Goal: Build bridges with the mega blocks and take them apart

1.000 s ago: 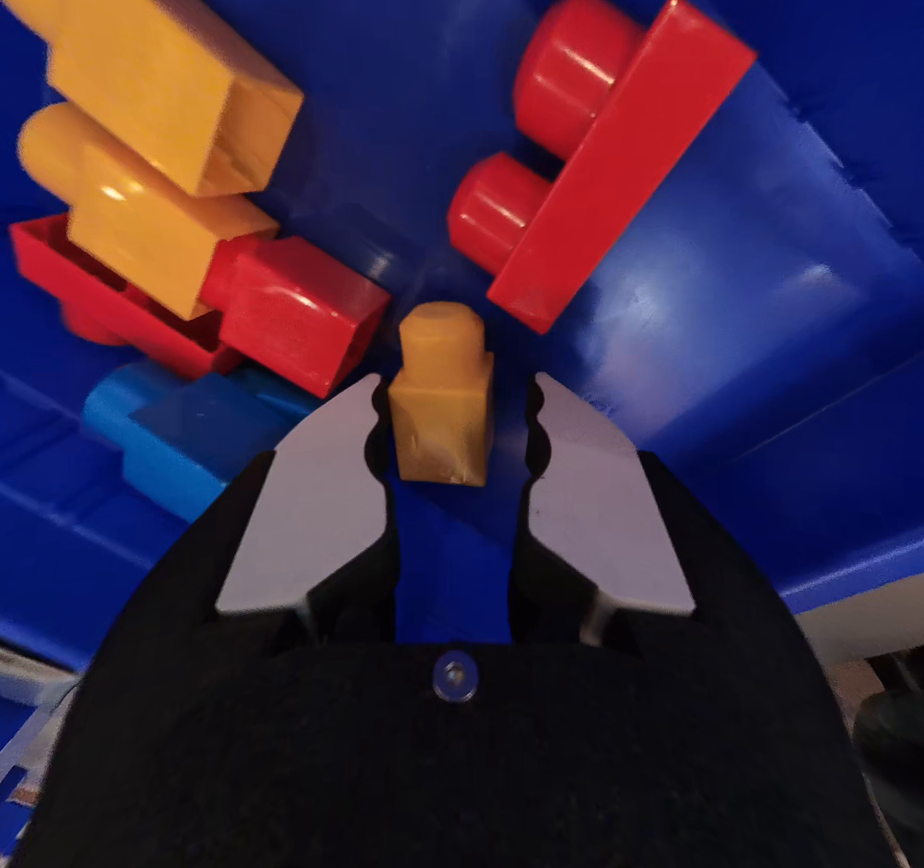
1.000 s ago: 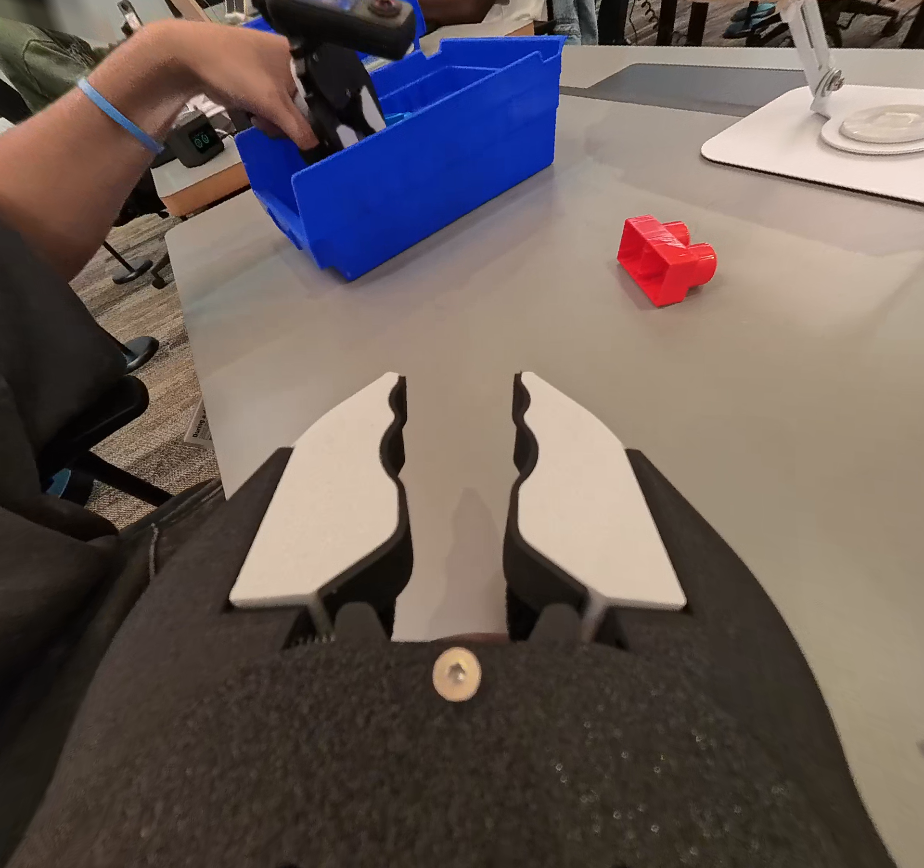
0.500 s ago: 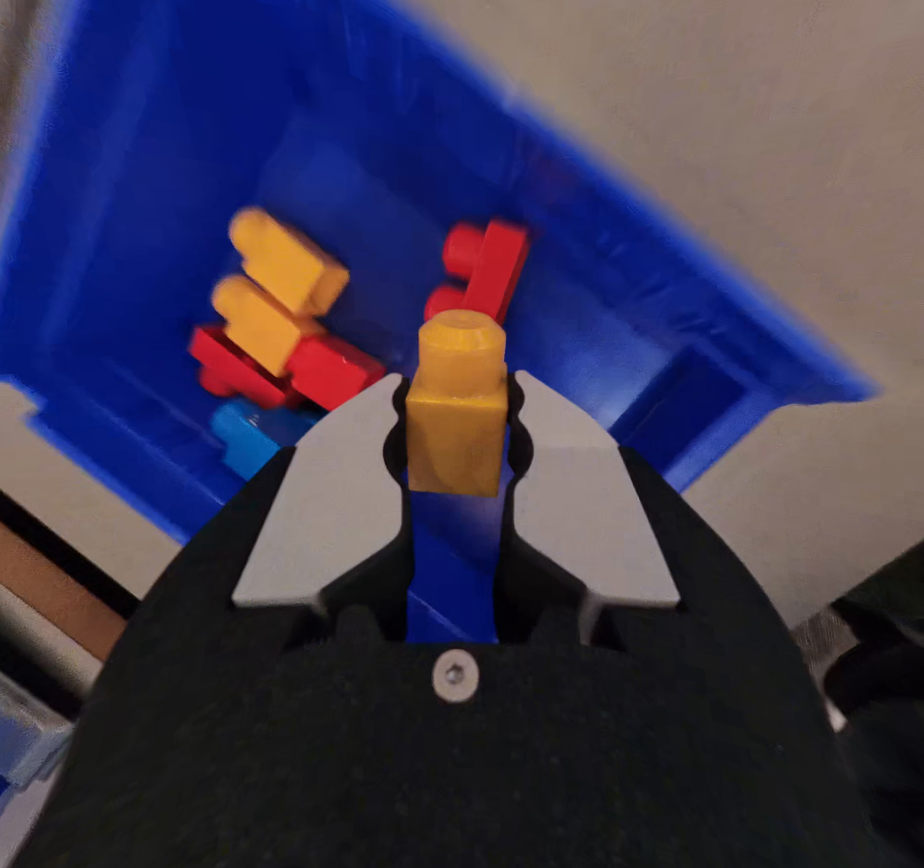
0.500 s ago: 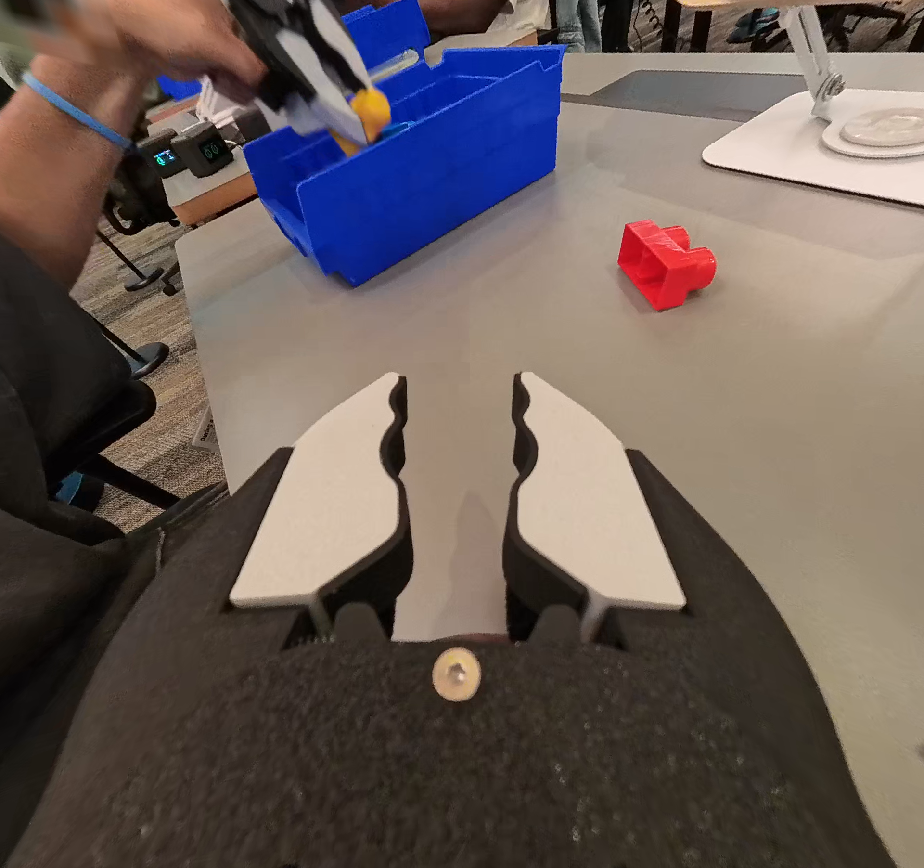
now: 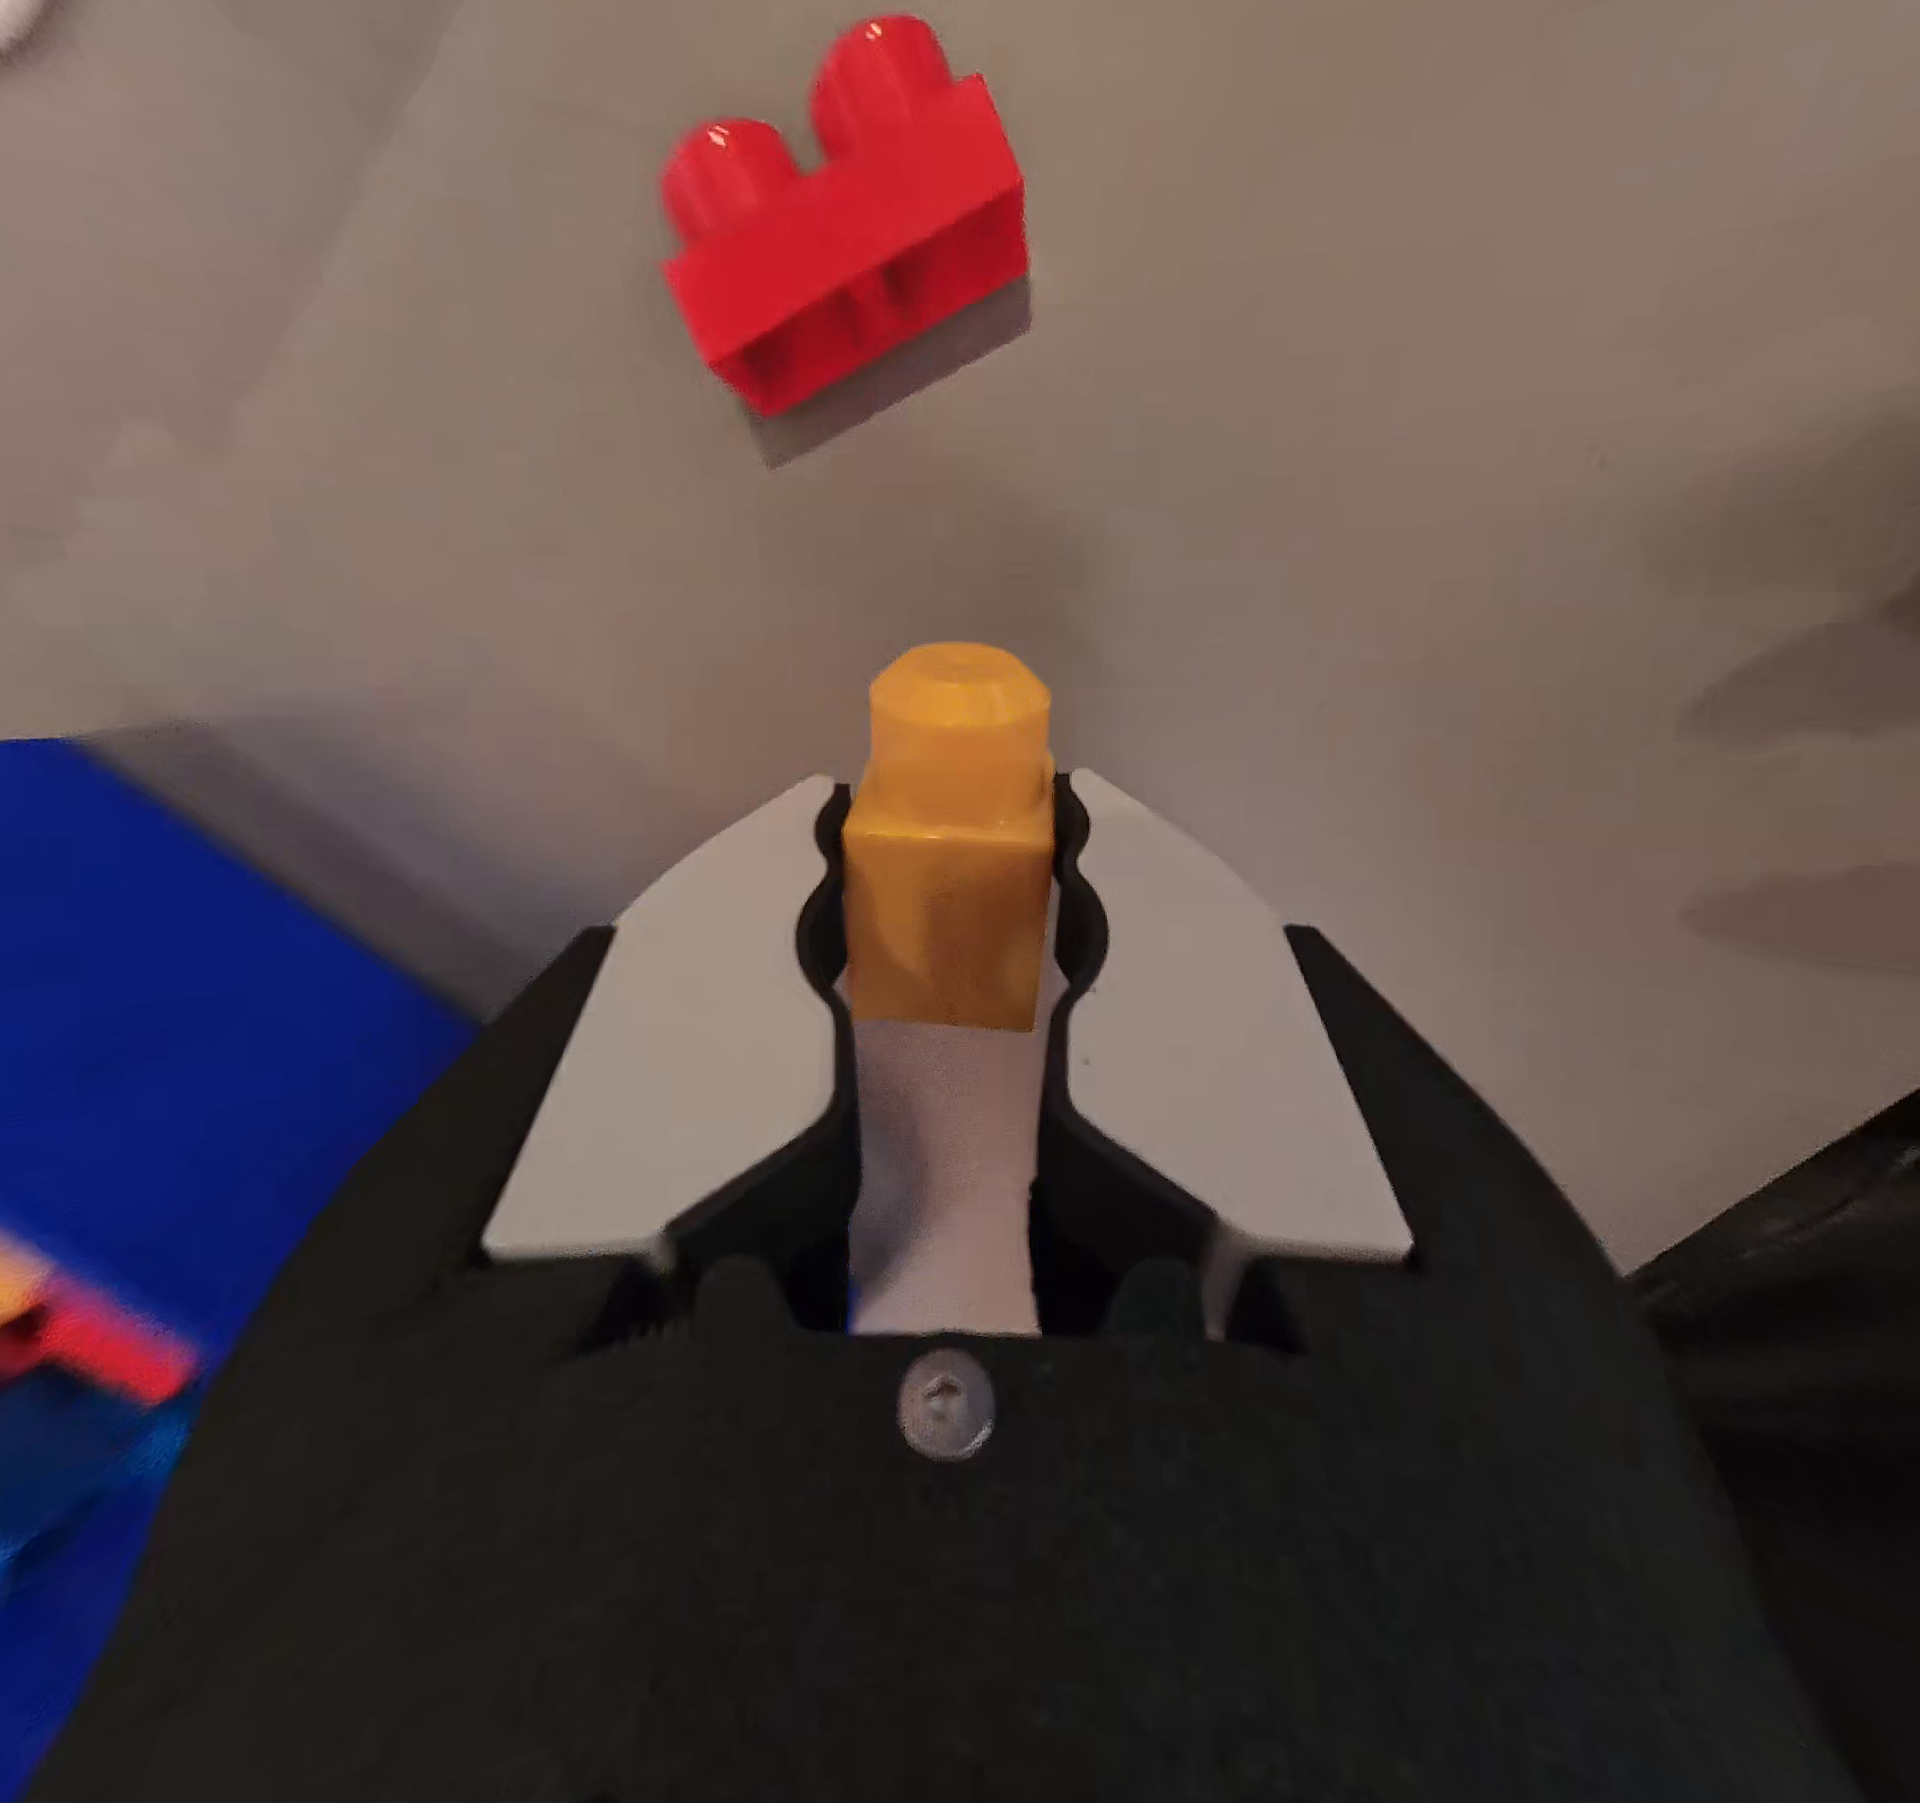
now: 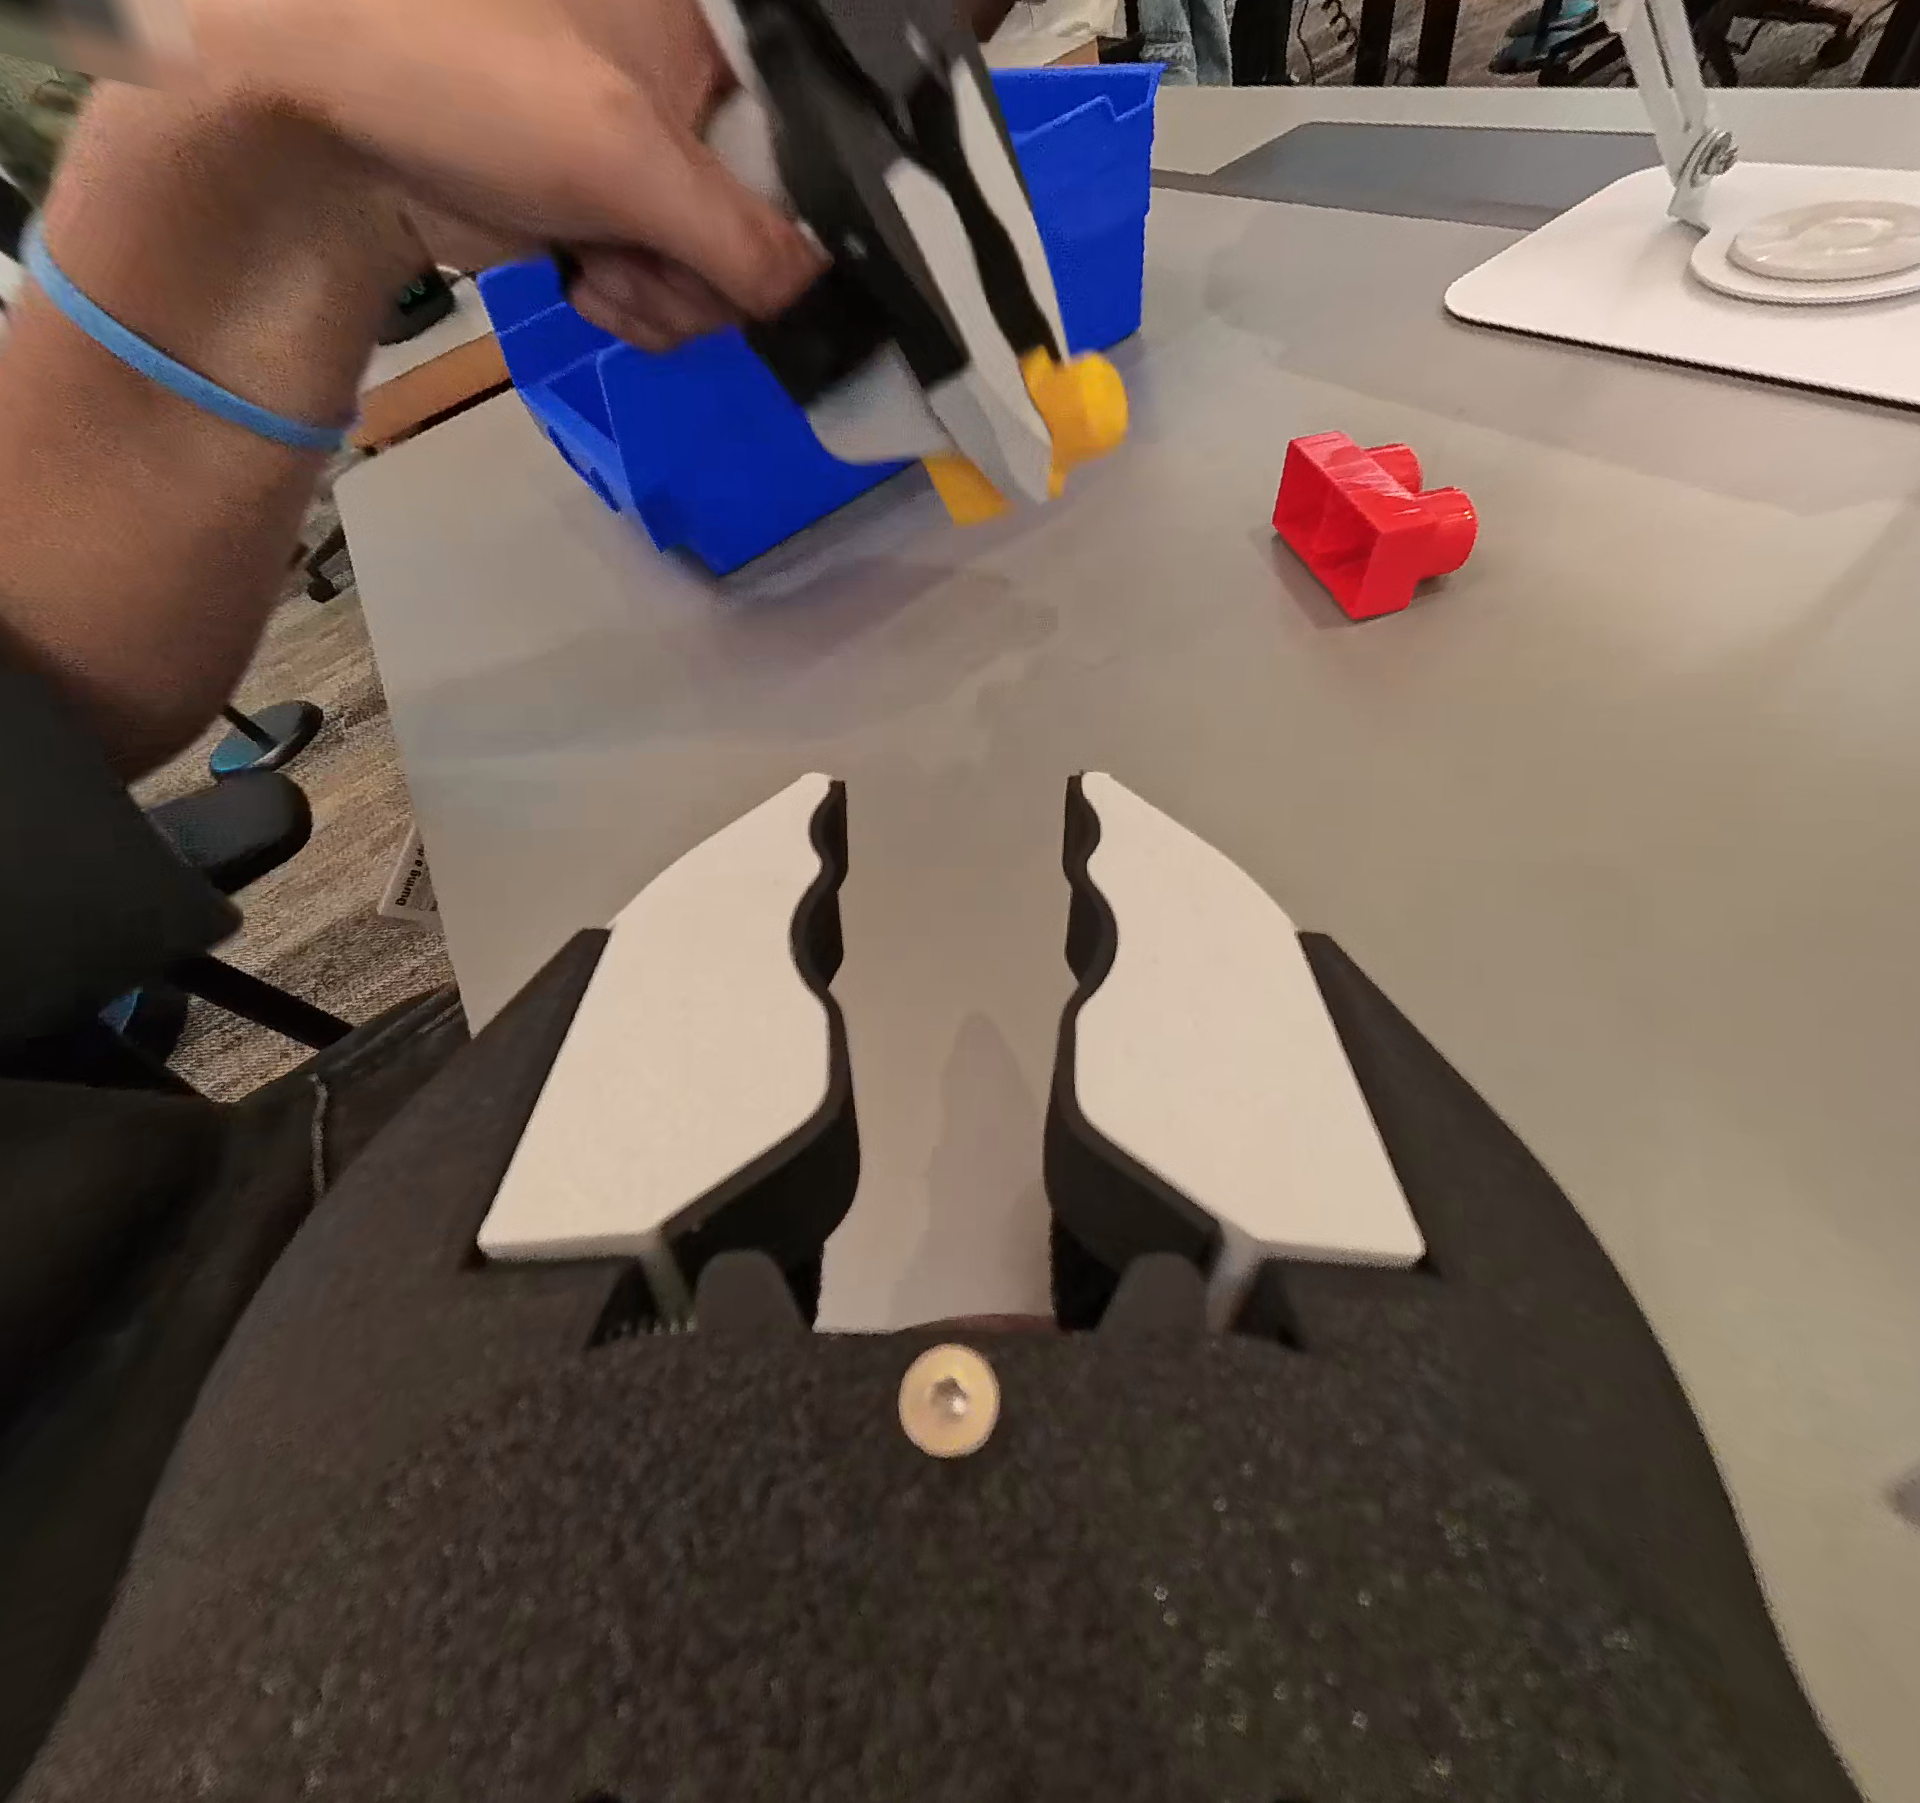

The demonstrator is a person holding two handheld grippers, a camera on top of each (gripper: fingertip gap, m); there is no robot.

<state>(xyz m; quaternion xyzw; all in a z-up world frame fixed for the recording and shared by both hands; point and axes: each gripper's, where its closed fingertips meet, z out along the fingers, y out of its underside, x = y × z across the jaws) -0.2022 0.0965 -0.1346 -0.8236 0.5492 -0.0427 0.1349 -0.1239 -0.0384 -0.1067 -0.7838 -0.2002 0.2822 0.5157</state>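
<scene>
Left wrist view: my left tool [image 5: 948, 880] pinches a yellow block [image 5: 943, 906] above the grey counter [image 5: 1455, 403]; a red block [image 5: 847, 221] lies ahead on its side, and the blue bin [image 5: 156, 974] seems blurred at left.

Right wrist view: my right tool [image 6: 951, 880] is spread, holding nothing, low over the counter.
</scene>
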